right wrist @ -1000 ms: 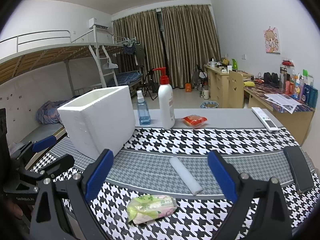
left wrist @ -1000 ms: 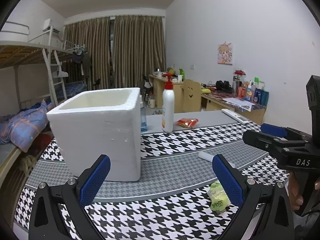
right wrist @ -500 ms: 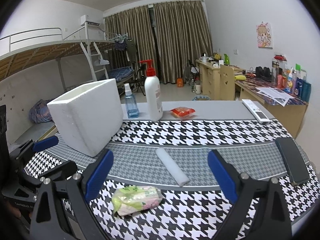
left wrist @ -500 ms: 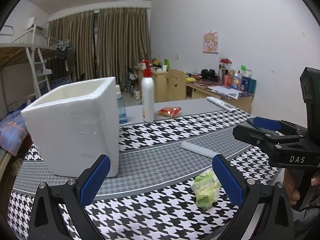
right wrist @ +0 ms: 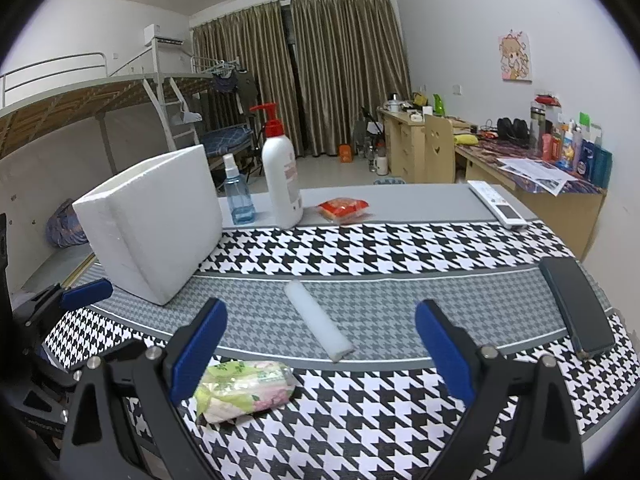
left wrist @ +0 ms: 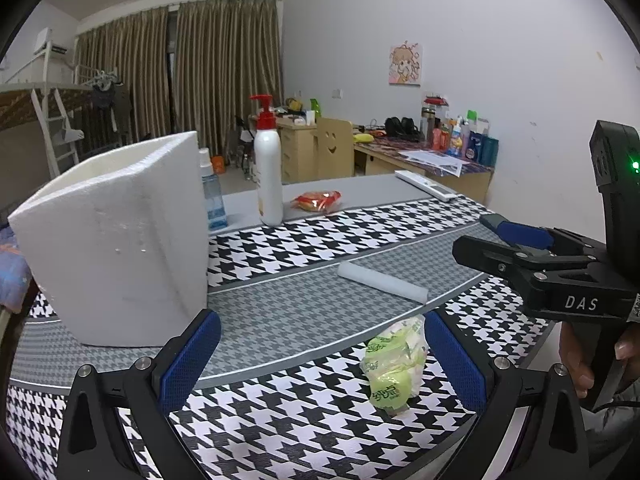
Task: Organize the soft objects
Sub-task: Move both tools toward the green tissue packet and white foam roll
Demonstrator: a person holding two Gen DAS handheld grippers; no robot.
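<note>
The left gripper (left wrist: 318,354) stood wide open and empty, low over the near edge of the table (left wrist: 304,312), with the tissue pack (left wrist: 394,364) lying just inside its right finger (left wrist: 450,356). The right gripper (right wrist: 320,346) was equally wide and empty, its fingers framing the foam roll (right wrist: 318,326), while the same pack lay just by its left finger (right wrist: 198,346). Both soft things rested flat on the houndstooth cloth, the roll on the grey band, the pack nearer the edge, close together but apart. The pack looked light, squashy and film-wrapped, so likely slick; a pinch across its narrow middle should hold without crushing it. The roll seemed featherlight and springy, best taken across its width near mid-length, as it lay slantwise. The white foam box (left wrist: 116,240) stood open-topped to the left, well apart from both, and was probably where they belonged. Both tools were held level, pointing forward across the table, the right one gripped by a hand (left wrist: 588,360) at the table's right edge.
</note>
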